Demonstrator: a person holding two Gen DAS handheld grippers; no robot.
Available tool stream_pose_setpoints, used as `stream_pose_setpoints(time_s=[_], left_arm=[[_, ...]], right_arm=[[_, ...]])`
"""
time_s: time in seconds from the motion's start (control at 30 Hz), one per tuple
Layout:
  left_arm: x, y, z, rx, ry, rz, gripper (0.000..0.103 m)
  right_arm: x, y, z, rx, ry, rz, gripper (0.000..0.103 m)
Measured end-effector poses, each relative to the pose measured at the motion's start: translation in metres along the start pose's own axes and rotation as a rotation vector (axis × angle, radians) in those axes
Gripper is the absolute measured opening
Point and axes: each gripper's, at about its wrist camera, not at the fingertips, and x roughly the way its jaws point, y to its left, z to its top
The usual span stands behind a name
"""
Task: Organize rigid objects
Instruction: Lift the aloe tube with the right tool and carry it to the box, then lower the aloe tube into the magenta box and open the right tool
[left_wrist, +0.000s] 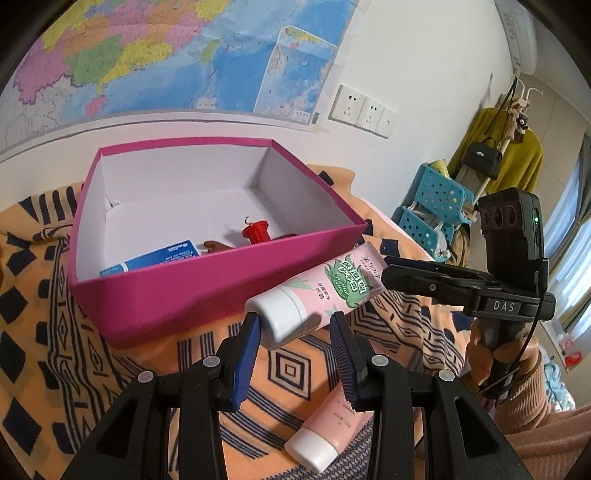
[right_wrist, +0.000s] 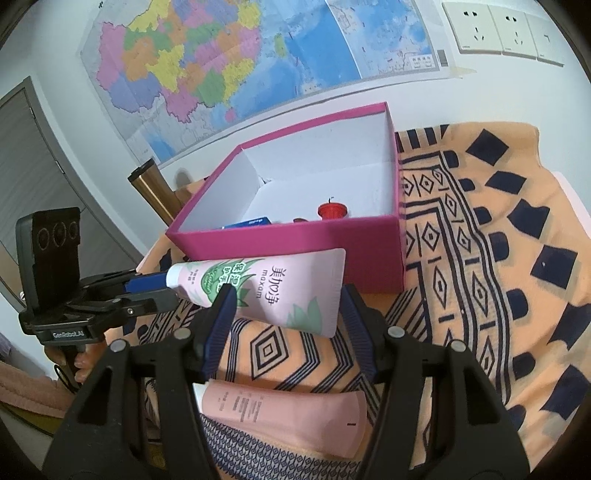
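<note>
Both claws hold one pink aloe tube (left_wrist: 325, 291) aloft just before the magenta box (left_wrist: 207, 291): left claw (left_wrist: 295, 325) pinching its cap, right claw (right_wrist: 286, 299) its crimped end. Uneven release could drop it short.

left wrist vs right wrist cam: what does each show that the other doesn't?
Left wrist only: blue baskets, coat rack with a yellow garment, window at right.
Right wrist only: grey door, gold tube behind the box.
Both: pink box, red spool and blue carton inside it, aloe tube held at both ends by the two grippers, peach tube lying on the patterned cloth, wall map.
</note>
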Motion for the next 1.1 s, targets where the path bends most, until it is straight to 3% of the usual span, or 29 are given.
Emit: stream_pose_setpoints(time_s=[1.1], left_arm=[[-0.002,0.005,0.043,0.021,-0.083,0.040,0.038]], right_arm=[[0.003,-0.001,0.039,-0.049,-0.044,-0.005,0.060]])
